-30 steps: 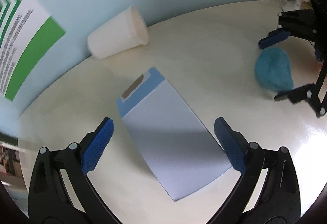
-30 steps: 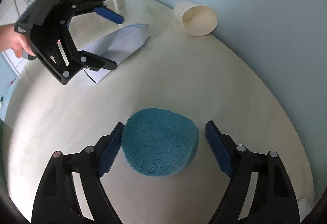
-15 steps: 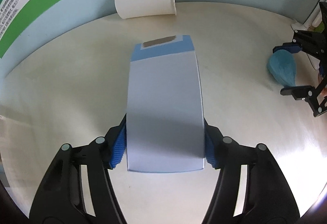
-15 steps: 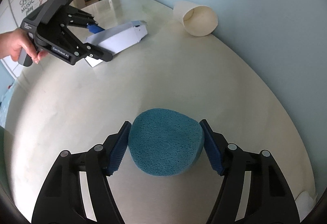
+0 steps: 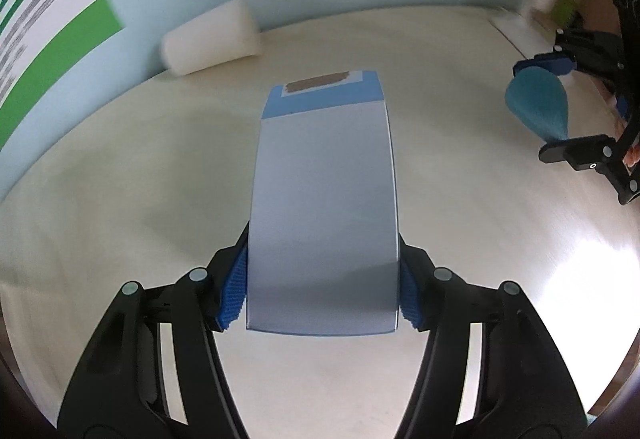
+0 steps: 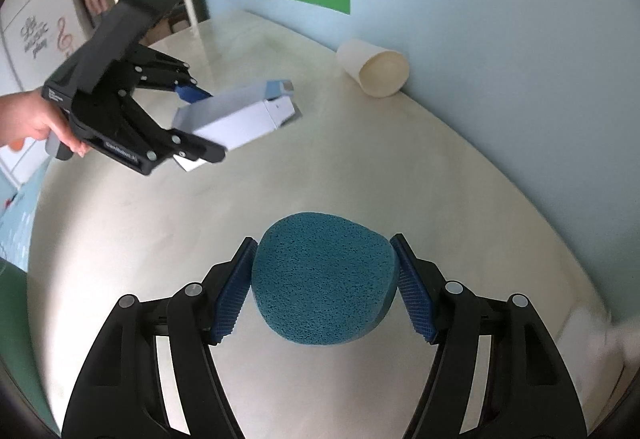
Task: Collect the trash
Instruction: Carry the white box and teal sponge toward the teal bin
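Left hand-held gripper (image 5: 322,289) clamped the flat pale-blue cardboard box (image 5: 324,207); right hand-held gripper (image 6: 324,289) squeezed the round teal sponge (image 6: 324,279) above the cream bench (image 6: 400,167).

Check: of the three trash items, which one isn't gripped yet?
The white paper cup, lying on its side by the wall. The left gripper clamps the flattened blue carton; the right gripper clamps the blue sponge.

The left black two-finger gripper (image 5: 323,289) pointed steeply downward, its blue ribbed fingers (image 5: 233,287) having just closed and pressing both sides of a pale blue flat carton (image 5: 324,207), lifted clear. A bare hand (image 6: 38,121) gripped its handle at the far left. The right black gripper (image 6: 325,289) tilted down, fingers (image 6: 414,301) clamped on a round teal sponge (image 6: 324,277).
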Action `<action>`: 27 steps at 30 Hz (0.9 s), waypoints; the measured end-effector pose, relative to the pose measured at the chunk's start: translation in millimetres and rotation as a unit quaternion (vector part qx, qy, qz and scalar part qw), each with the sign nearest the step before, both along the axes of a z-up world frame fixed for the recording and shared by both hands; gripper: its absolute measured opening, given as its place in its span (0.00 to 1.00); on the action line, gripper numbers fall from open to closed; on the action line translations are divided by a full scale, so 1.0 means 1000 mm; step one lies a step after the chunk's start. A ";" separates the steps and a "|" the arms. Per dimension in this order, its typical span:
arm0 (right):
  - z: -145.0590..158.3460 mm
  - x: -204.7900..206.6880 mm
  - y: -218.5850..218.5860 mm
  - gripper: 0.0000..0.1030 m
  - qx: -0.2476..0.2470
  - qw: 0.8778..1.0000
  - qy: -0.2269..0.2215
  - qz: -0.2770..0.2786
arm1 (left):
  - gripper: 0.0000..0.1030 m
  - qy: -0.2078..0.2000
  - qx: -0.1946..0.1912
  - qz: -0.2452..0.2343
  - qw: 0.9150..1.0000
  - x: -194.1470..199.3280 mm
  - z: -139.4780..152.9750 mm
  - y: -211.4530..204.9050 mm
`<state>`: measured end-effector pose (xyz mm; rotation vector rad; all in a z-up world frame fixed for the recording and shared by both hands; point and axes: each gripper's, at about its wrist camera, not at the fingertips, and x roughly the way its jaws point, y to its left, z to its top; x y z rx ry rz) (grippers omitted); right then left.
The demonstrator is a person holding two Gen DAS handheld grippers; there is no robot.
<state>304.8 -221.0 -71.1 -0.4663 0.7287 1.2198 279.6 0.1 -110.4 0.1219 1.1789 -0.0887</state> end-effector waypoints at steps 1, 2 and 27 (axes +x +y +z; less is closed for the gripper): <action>-0.001 -0.006 -0.006 0.66 -0.003 1.000 0.003 -0.010 | 0.57 0.002 -0.003 -0.016 1.000 -0.001 -0.001 -0.008; -0.002 -0.012 -0.013 0.66 -0.005 1.000 0.006 -0.020 | 0.57 0.002 -0.003 -0.032 0.999 -0.003 -0.002 -0.017; -0.024 -0.342 -0.254 0.66 0.001 0.904 0.079 -0.420 | 0.57 0.015 -0.045 -0.507 0.861 -0.188 0.019 -0.349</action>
